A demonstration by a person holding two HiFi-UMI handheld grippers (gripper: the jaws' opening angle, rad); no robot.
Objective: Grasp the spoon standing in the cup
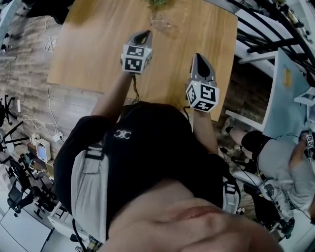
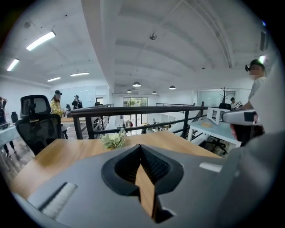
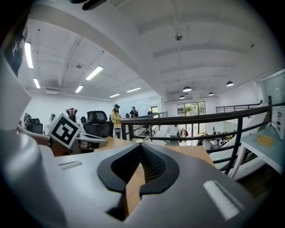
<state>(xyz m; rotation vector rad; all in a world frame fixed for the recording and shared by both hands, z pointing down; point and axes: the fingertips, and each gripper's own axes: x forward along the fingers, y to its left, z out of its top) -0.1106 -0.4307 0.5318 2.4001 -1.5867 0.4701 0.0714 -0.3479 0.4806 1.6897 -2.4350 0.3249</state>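
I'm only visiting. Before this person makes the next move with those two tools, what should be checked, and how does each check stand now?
1. Spoon and cup in sight: not ok; no view shows either.
2. Left hand-held gripper empty: ok; nothing sits between its jaws.
3. Right hand-held gripper empty: ok; nothing sits between its jaws.
4. Jaws apart, ready to grasp: not ok; both pairs are together.
5. Obstacles near the grippers: ok; the only thing seen on the table is a plant at its far edge.
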